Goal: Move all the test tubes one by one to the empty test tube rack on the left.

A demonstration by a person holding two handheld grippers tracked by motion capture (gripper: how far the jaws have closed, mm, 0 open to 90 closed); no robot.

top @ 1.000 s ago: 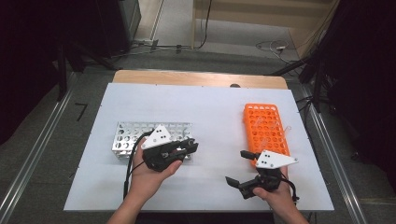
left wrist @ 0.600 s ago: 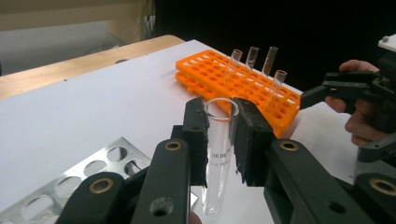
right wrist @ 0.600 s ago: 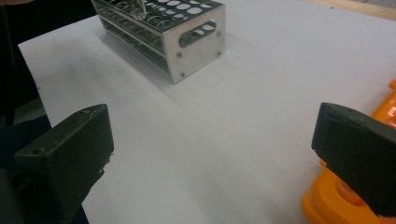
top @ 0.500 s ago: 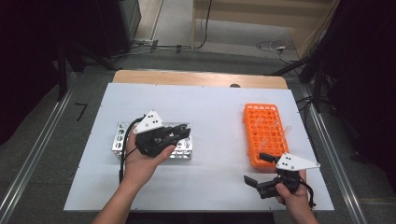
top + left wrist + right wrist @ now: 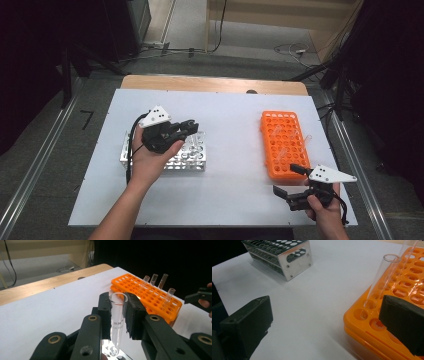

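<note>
Gripping a glass tube [image 5: 117,315] over the metal rack [image 5: 192,161], the left gripper [image 5: 189,126] risked chipping it against a hole's rim if tilted, while the right gripper [image 5: 292,183] waited, jaws open, beside the orange rack [image 5: 281,145].

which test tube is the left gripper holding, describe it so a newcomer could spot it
On the white table, find the metal rack left of the orange rack. Above it the left gripper pinches a clear test tube upright; the other tubes stand in the orange rack.
</note>
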